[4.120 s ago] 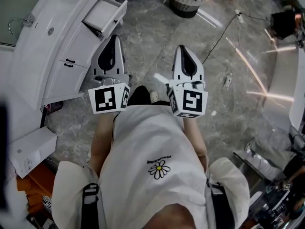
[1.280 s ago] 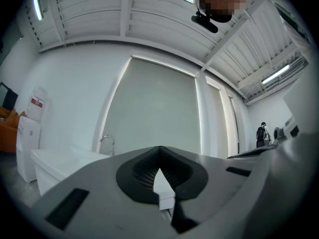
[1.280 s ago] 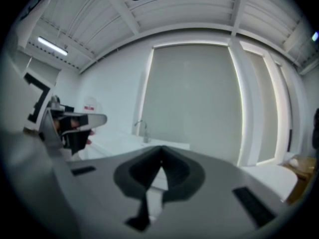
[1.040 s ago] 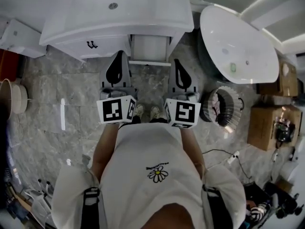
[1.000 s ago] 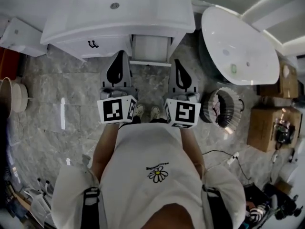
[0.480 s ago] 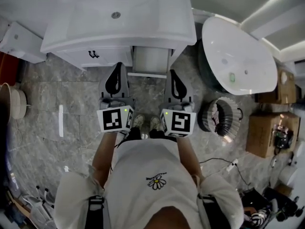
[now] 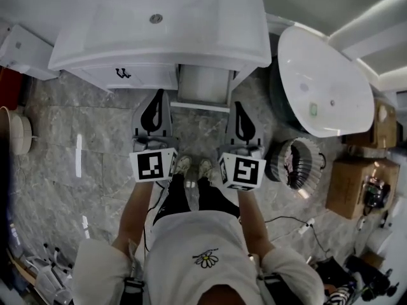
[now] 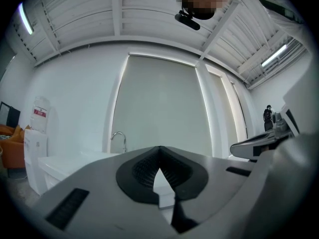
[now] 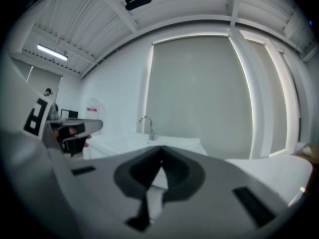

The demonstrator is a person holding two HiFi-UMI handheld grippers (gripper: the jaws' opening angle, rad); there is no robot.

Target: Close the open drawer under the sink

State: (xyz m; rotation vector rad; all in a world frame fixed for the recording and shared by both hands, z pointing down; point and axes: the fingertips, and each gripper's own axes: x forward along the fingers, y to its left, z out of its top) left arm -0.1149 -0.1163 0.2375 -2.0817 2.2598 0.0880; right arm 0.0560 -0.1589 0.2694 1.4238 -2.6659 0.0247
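Observation:
The white vanity with its sink (image 7: 152, 18) fills the top of the head view. Under the countertop, right of the centre, the open drawer (image 7: 203, 84) sticks out toward me. My left gripper (image 7: 158, 93) is shut and empty, with its tips just left of the drawer's front panel. My right gripper (image 7: 238, 104), also shut and empty, sits just right of that panel. Neither touches the drawer. The left gripper (image 8: 159, 148) and the right gripper (image 9: 160, 148) both look level over the basin at the faucet (image 8: 117, 138). The drawer is hidden in both gripper views.
Cabinet doors with black handles (image 7: 122, 74) lie left of the drawer. A white tub (image 7: 324, 81) stands at the right, with a ribbed bin (image 7: 294, 164) and cardboard boxes (image 7: 353, 180) near it. A white box (image 7: 19, 53) sits at the far left. My feet (image 7: 193, 167) are on grey marble floor.
I have turned from having the vanity at my left to facing it. Over the last second both grippers sank a little in front of the drawer, still shut.

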